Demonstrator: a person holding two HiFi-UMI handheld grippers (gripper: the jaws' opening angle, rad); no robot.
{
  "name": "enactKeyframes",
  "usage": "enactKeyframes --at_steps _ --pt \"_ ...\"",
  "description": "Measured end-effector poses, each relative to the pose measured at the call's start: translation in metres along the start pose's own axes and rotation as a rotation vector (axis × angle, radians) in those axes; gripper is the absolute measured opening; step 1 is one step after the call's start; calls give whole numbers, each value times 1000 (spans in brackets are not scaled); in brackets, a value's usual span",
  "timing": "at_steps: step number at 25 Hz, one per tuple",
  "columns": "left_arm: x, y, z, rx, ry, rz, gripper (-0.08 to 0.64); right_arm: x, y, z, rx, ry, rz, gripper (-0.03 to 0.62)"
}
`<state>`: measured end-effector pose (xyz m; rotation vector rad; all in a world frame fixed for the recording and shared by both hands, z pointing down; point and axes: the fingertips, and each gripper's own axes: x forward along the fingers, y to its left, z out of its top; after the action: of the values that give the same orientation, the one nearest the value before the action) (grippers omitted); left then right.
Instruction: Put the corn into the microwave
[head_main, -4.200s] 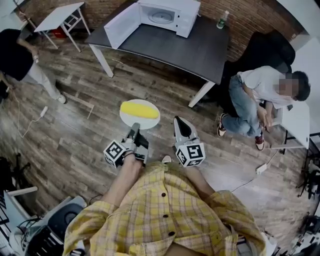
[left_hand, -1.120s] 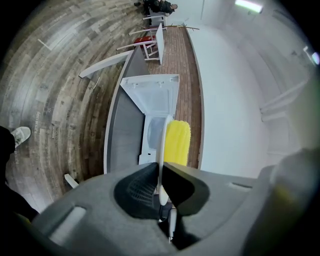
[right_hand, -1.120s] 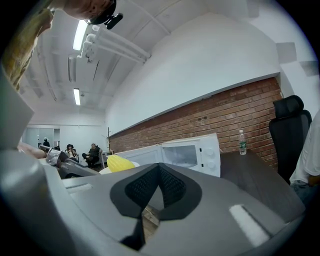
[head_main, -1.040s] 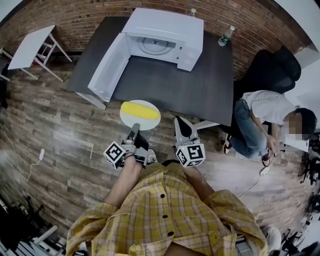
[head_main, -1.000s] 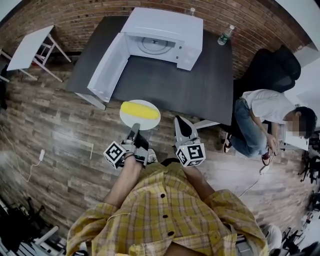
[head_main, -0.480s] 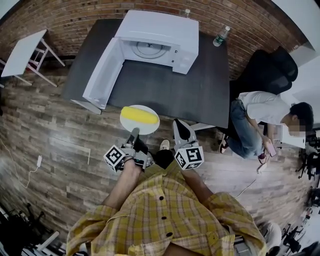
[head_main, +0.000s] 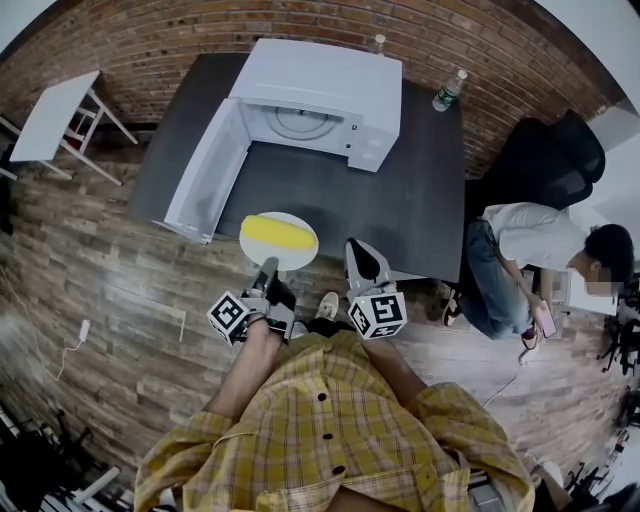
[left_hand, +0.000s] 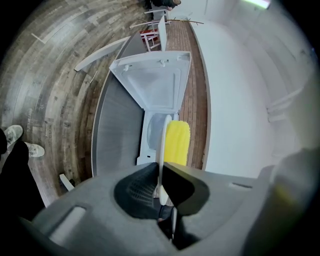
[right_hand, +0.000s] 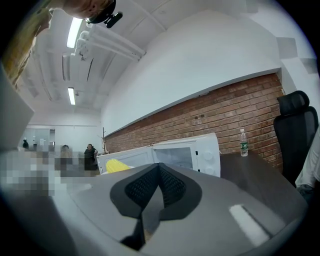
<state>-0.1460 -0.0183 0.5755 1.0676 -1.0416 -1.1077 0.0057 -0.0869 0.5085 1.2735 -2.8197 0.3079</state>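
A yellow corn cob (head_main: 278, 230) lies on a small white plate (head_main: 303, 251). My left gripper (head_main: 268, 266) is shut on the plate's near rim and holds it level at the front edge of the dark table (head_main: 410, 205). In the left gripper view the plate rim (left_hand: 162, 145) stands edge-on between the pads, with the corn (left_hand: 177, 142) beyond. The white microwave (head_main: 330, 85) stands at the back of the table, its door (head_main: 203, 170) swung open to the left. To the right of the plate, my right gripper (head_main: 358, 249) is shut and holds nothing. Its own view shows the microwave (right_hand: 195, 150) ahead.
A water bottle (head_main: 447, 90) stands on the table right of the microwave. A person (head_main: 530, 245) sits to the right beside a black chair (head_main: 545, 150). A small white table (head_main: 55, 115) is at the far left. Wooden floor lies around me.
Both grippers and the plate with the corn have moved forward towards the table. The plate now hangs over the table's front edge, and the microwave is closer.
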Motion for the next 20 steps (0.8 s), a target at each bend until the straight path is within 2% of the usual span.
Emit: enactKeyframes --at_steps 6,16,20 --pt "34 4 5 19 -8 27 25 26 -24 5 14 1 13 0" --pt "81 -8 10 6 -50 0 23 61 -49 12 4 3 54 0" --pt "92 -6 9 6 -51 -2 25 68 -57 12 29 9 71 0"
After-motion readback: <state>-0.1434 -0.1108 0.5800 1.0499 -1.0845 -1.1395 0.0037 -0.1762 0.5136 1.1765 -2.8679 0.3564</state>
